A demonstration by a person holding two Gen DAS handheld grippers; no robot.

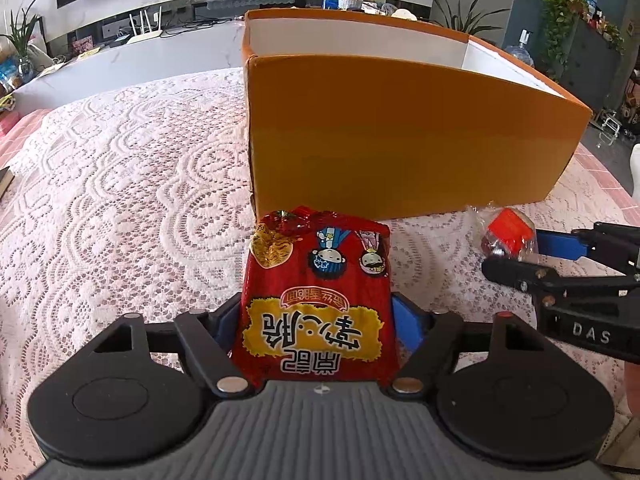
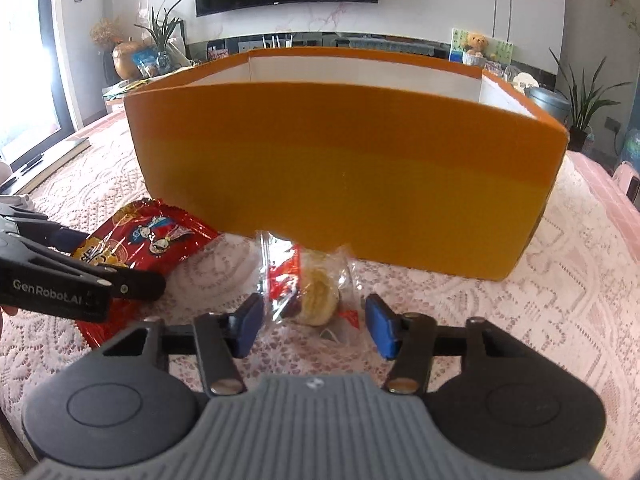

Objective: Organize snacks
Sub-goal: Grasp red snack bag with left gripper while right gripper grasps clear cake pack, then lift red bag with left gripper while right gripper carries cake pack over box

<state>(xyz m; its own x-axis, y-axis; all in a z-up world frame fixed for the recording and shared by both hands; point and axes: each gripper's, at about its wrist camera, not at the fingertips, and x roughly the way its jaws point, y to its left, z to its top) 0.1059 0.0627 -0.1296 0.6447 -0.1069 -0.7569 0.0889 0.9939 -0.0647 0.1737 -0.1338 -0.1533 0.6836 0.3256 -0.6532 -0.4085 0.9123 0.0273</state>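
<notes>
We use the orange box (image 2: pixel 344 160) as our landmark; it stands open-topped on the lace-covered table (image 1: pixel 120 184), its white inside showing above the rim, presumably the place where the snacks are to go.

Just in front of the box's near wall, toward its left corner, lies the red snack packet (image 1: pixel 316 304). Our left gripper (image 1: pixel 316 320) straddles it, the blue pads close against the packet's two long edges. Whether they already press the foil we cannot tell; the packet lies flat on the lace, so we judge it not yet lifted. Gripping across the narrow width suits a flat crinkly bag.

To the right of that packet, also just in front of the box, sits the clear-wrapped pastry (image 2: pixel 316 292), a pale round cake in transparent film with a red-orange label. Our right gripper (image 2: pixel 314 326) is partly open around it: the left pad touches the crinkled film, the right pad stands a little apart from it. Nothing is firmly held yet.

Both snacks lie next to the box wall, so each needs only a short lift over the rim.

The packet carries large red Chinese characters on a yellow patch and two cartoon children. One gripper arm reads "GenRobot.AI", the other "DAS".
</notes>
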